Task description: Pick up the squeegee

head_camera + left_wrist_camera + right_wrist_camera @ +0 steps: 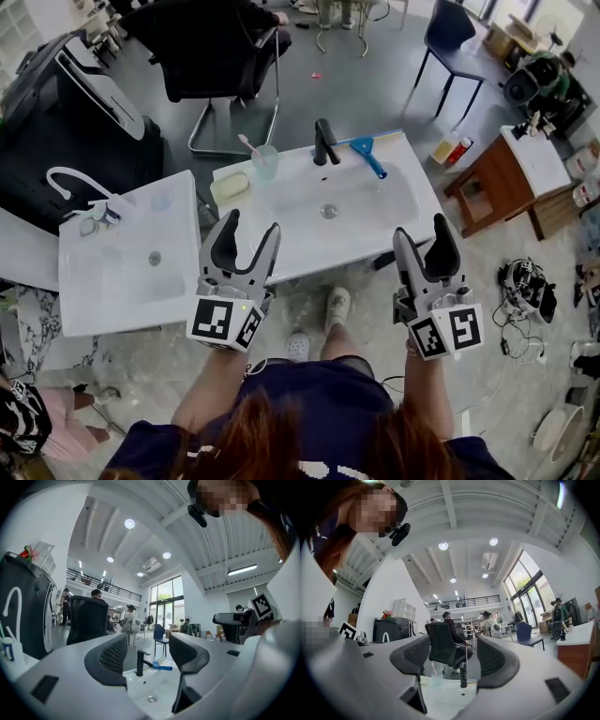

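Left gripper [251,228] and right gripper [422,232] hung on my side of the faucet [324,142], jaws spread and empty, ready to reach. Just right of that faucet lay the squeegee [367,155], on the back rim of the basin [412,171], handle toward me, likely easiest for my right.

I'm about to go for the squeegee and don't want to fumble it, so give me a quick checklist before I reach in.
1. Squeegee located: ok, on the sink's back rim, right of the faucet.
2. Left gripper open, empty: ok.
3. Right gripper open, empty: ok.
4. Squeegee handle free of the faucet: ok, it angles away.
5. Cup out of the way: ok, left of the faucet.
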The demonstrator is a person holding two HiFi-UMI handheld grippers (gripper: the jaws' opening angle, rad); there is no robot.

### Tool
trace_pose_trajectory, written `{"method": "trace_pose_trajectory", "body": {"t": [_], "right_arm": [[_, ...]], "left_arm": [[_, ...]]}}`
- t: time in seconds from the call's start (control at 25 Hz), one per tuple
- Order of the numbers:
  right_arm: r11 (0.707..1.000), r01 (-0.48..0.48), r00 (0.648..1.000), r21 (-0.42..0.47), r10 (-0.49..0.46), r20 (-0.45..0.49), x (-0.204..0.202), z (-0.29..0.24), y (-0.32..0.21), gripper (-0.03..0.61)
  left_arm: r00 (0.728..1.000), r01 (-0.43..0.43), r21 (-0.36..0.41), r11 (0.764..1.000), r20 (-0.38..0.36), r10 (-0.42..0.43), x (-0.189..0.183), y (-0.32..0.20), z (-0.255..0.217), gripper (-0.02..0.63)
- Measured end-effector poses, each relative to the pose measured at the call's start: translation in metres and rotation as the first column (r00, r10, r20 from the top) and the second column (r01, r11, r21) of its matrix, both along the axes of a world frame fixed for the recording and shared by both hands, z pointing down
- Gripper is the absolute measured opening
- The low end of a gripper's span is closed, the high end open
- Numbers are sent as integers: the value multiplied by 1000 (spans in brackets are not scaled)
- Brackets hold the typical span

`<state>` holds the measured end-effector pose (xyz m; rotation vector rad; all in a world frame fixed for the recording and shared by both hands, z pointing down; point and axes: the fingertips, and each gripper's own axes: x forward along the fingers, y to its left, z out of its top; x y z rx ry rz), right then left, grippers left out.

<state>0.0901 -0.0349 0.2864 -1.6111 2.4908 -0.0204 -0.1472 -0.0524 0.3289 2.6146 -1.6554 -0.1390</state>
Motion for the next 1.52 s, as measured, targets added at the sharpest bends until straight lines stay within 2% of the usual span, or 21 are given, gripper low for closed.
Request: {"method": "trace_pose_trajectory", "body": {"t": [0.24, 0.6, 0.76, 0.84, 1.04, 1.16, 1.36, 1.52], "right_arm": [[999, 44, 999, 4, -44, 6, 21, 10, -93, 319], [984, 178, 984, 15, -178, -8, 70, -6, -250, 319], [977, 213, 977, -16, -213, -1, 81, 6, -295, 311], [976, 214, 977, -44, -214, 0, 82, 19, -313, 311], [972, 199, 979, -124, -202, -9, 77, 57, -347, 311], [965, 182, 981, -191, -190, -28, 71, 84, -366, 311], [936, 135, 980, -326, -176, -98, 65, 139, -395, 315], [900, 86, 974, -428, -165, -152, 59, 190, -415, 318]], "left_arm": [[998, 63, -9, 998, 5, -63, 14, -76, 13, 268], [985, 174, 13, 985, -12, -173, 72, -206, -2, 268], [976, 197, -5, 980, -94, -197, 83, -238, 6, 268], [974, 200, -22, 980, -107, -201, 84, -252, 14, 268], [979, 190, -59, 980, -66, -193, 84, -280, 36, 268], [983, 165, -65, 984, -69, -169, 85, -300, 43, 268], [991, 111, -82, 990, -69, -117, 91, -333, 49, 268], [994, 81, -93, 992, -66, -87, 90, -354, 55, 267]]}}
